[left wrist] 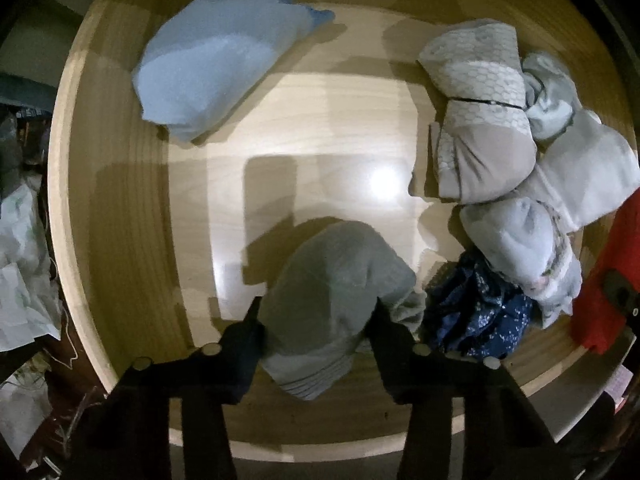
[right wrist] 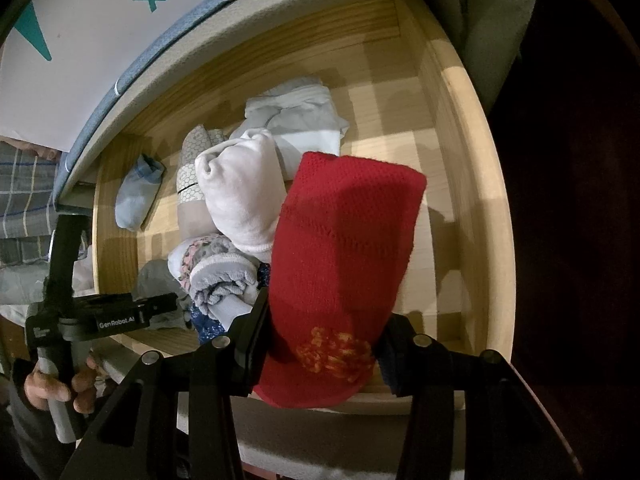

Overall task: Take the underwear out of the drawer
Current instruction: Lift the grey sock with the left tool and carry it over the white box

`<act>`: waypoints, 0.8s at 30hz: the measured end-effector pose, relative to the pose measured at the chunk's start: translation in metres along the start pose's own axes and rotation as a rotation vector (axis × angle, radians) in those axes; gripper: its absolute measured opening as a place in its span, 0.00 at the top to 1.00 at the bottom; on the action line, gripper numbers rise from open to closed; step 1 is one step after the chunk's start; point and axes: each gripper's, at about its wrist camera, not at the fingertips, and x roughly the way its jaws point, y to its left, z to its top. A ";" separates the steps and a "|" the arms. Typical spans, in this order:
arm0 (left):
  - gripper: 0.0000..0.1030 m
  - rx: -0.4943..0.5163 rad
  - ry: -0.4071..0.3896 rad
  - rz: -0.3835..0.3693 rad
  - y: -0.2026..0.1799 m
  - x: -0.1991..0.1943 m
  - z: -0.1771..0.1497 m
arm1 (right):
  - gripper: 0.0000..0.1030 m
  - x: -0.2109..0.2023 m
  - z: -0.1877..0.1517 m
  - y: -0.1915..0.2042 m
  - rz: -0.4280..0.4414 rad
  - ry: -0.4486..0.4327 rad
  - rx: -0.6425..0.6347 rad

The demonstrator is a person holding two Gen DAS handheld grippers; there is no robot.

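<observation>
- My left gripper (left wrist: 318, 320) pointed straight down into the wooden drawer (left wrist: 120, 240), jaws half closed round a folded grey pair of underwear (left wrist: 332, 304), pads on both its sides.
- Its long axis ran near-to-far between the fingers.
- My right gripper (right wrist: 320, 344) had a red knit item (right wrist: 344, 248) clamped, over the drawer's right side.
- Crowding it on the right: a navy floral piece (left wrist: 476, 312) and pale rolled bundles (left wrist: 484, 152). A light blue pair (left wrist: 216, 64) sat far left, well apart.

Left gripper (left wrist: 316, 320) (pointing straight down) and right gripper (right wrist: 320, 344), both clamped.
</observation>
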 end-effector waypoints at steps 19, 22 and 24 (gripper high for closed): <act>0.63 0.081 -0.182 0.089 -0.030 -0.053 -0.041 | 0.57 0.000 0.001 0.000 -0.008 -0.004 -0.001; 0.63 0.097 -0.239 0.104 -0.038 -0.068 -0.052 | 0.57 0.000 0.001 0.000 -0.014 -0.005 -0.006; 0.63 0.103 -0.265 0.112 -0.047 -0.073 -0.054 | 0.57 0.000 0.001 0.001 -0.017 -0.005 -0.007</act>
